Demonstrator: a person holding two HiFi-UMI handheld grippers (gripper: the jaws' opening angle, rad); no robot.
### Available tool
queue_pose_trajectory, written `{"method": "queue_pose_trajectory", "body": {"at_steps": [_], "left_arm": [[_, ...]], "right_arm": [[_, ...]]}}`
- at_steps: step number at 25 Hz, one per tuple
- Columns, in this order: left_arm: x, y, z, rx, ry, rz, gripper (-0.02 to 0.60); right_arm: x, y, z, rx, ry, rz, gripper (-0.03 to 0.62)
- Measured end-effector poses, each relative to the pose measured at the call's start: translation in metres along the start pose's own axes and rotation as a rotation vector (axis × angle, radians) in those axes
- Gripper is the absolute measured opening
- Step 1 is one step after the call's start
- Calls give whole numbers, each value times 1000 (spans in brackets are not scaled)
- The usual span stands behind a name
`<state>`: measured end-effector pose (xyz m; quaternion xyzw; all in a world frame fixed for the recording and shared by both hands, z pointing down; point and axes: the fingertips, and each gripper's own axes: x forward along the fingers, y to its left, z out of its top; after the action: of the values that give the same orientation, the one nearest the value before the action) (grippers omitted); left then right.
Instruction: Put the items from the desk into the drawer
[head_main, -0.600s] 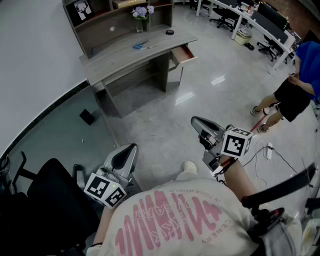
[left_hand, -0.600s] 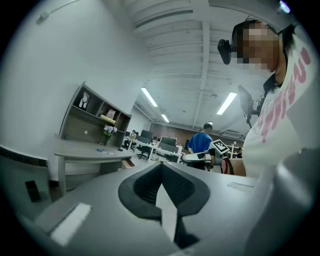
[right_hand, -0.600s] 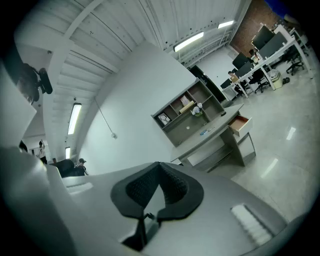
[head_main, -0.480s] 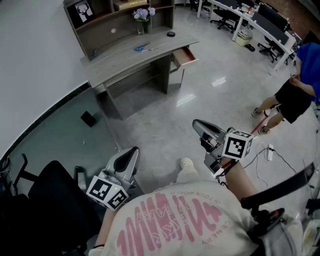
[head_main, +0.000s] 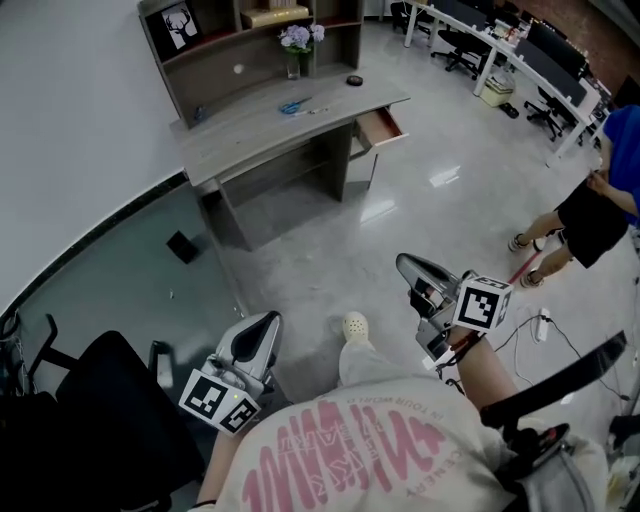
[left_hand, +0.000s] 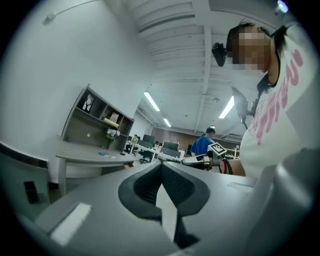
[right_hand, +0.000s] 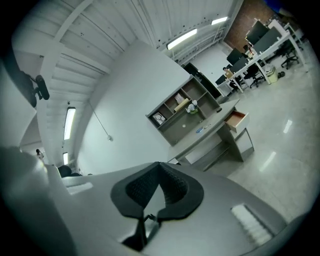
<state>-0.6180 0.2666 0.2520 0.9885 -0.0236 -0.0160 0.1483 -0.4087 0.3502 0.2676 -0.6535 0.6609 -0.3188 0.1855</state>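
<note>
Floor (head_main: 330, 250): glossy pale tiles under both grippers, with light glare between them and the desk
Desk (head_main: 240, 135): grey wood-grain top with a curved front, well ahead of both grippers; its left end is cut by the wall line
Shelf unit (head_main: 215, 55): open cubbies on the desk's back edge, holding a framed deer picture (head_main: 181, 27) and a vase of pale flowers (head_main: 296, 42); top cut off by the frame edge
Shirt (head_main: 370, 450): white with large pink lettering, upside down and cut off; small print unreadable
Bystander (head_main: 590, 195): blue top, dark shorts, far right of the right gripper, half out of frame
Drawer (head_main: 382, 127): pulled open at the desk's right end, reddish-brown inside, contents not visible
Left gripper (head_main: 262, 325): grey shell, ribbed black pads meeting at the tips, nothing held
Right gripper (head_main: 412, 268): same build, jaws pressed together, empty
Scissors (head_main: 294, 105): blue-handled, flat on the desktop, far from both grippers
Round thing (head_main: 353, 80): small, dark, on the desktop's right end; too small to identify
</note>
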Motion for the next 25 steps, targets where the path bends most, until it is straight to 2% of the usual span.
{"method": "queue_pose_trajectory", "body": {"at_steps": [4,7,14,20,25], "left_arm": [[1,2,9,77,-40,-1,14],[7,20,10,133,-44,59,14],[49,79,21,68,-51,216,14],[124,119,43,73,-62,250,14],[179,146,62,30,-104,272,14]], "right_arm": [[2,-20,4,22,3,-7,6],[13,-42,13,21,0,-7,6],[75,-84,66,74,22,62,6],[130,-118,135,90,32,131,6],[162,-145,174,86,56,212,6]]}}
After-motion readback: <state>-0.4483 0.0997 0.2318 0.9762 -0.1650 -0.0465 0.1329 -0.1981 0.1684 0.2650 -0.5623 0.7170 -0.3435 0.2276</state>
